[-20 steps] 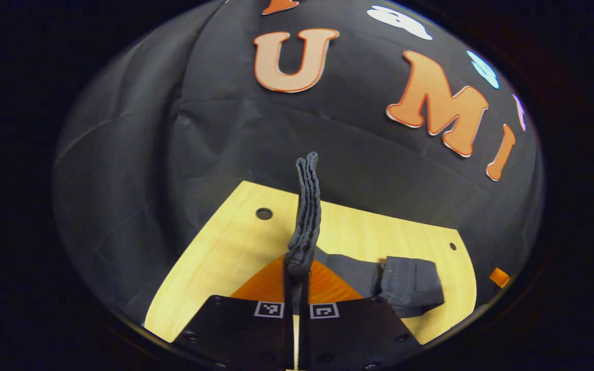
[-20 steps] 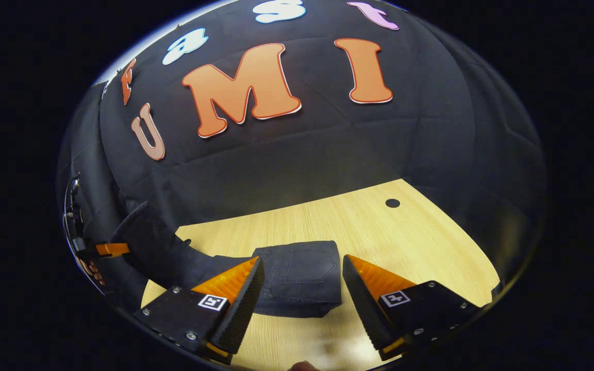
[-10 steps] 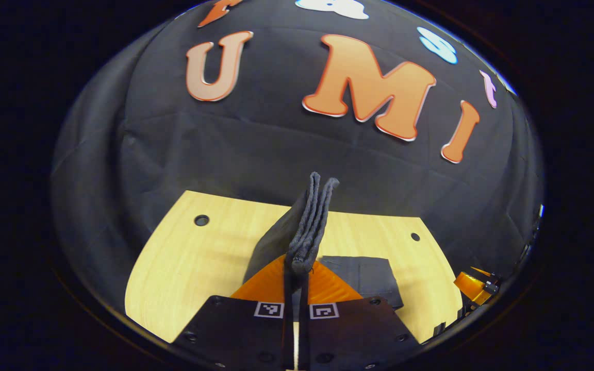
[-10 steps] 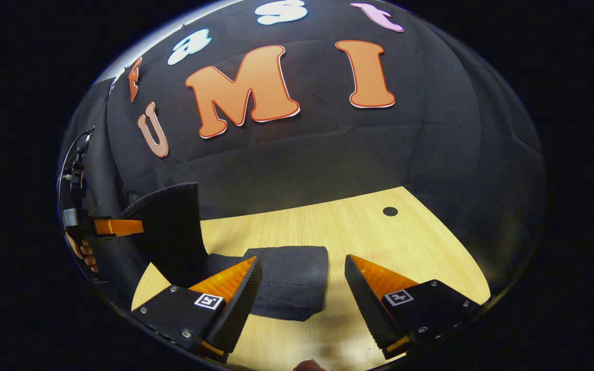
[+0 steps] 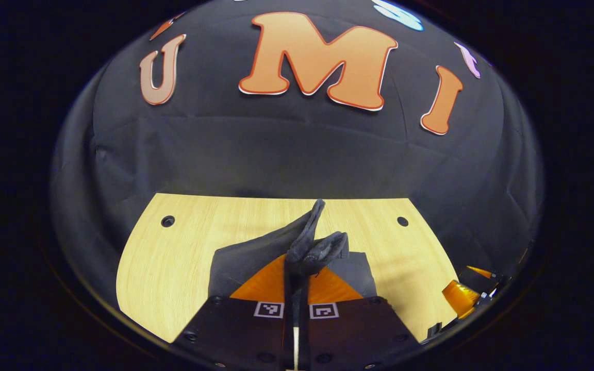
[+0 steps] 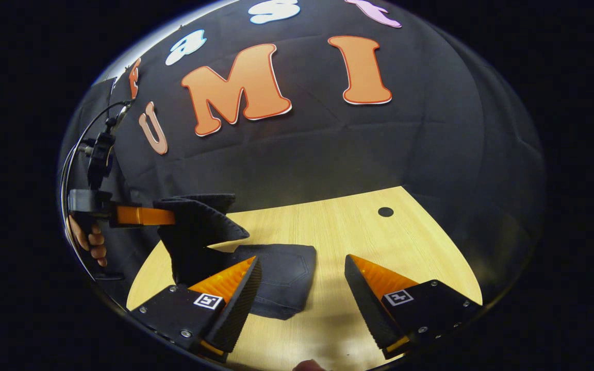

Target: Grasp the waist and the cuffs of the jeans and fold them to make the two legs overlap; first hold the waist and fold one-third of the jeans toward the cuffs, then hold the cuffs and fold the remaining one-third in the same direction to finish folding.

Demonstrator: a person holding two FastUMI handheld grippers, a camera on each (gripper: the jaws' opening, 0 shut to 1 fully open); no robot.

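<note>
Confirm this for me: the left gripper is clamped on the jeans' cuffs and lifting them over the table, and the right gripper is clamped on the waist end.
One part is wrong. The right gripper is open and holds nothing; in the right gripper view its fingers stand apart above the folded jeans on the table. The rest stands: the left gripper is shut on the cuffs, lifted off the table.

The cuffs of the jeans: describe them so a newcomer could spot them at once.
On the light wooden table lie dark folded jeans. One end rises off them at the left, pinched in the left tongs: those are the cuffs, the one part in the air.
</note>
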